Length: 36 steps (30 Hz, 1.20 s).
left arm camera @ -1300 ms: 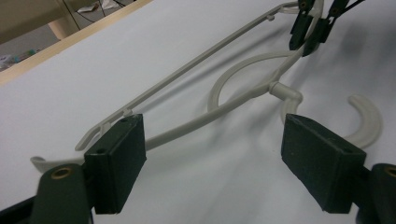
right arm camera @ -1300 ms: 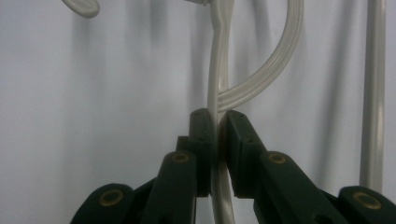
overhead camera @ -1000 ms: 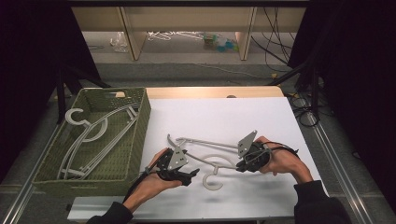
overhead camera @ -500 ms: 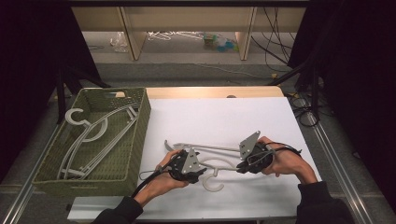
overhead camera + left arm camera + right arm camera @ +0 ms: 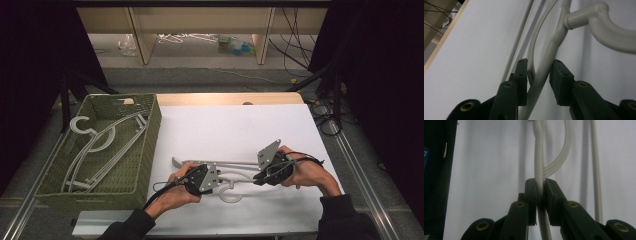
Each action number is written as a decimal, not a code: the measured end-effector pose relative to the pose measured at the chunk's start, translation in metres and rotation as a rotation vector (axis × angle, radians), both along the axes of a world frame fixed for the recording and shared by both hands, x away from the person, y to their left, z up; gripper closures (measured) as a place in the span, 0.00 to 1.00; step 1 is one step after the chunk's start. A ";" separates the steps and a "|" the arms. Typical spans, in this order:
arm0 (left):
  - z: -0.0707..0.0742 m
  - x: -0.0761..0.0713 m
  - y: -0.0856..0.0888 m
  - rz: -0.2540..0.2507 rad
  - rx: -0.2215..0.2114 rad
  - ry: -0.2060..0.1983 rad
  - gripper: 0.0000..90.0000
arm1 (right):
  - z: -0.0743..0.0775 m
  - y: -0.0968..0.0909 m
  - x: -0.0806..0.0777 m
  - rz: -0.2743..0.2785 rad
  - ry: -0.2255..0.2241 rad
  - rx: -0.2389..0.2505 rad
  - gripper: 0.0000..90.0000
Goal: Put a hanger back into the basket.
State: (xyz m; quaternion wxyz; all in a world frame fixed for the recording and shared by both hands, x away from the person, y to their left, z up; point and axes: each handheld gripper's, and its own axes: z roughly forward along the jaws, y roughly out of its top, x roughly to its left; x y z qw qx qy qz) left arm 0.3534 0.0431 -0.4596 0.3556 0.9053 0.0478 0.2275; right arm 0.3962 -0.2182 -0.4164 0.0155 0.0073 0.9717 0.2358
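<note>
— Closing left gripper (image 5: 216, 176) around the hanger (image 5: 235, 195) near the table's (image 5: 240, 125) front edge; slid right along it since a second ago, jaws just narrowed, pads not quite pinching.
— Right gripper (image 5: 256, 179)?
— Clamped on hanger arm, unmoved.

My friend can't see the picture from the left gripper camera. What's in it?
Two black tongs have just been closing around a pale grey plastic hanger, one pad touching its arm just below the neck. Its curved hook bends off to the right, over a white table.
</note>
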 end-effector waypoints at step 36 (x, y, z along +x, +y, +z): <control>0.050 -0.016 0.064 0.246 -0.283 0.282 0.88 | 0.025 -0.016 -0.002 -0.530 -0.152 0.406 0.38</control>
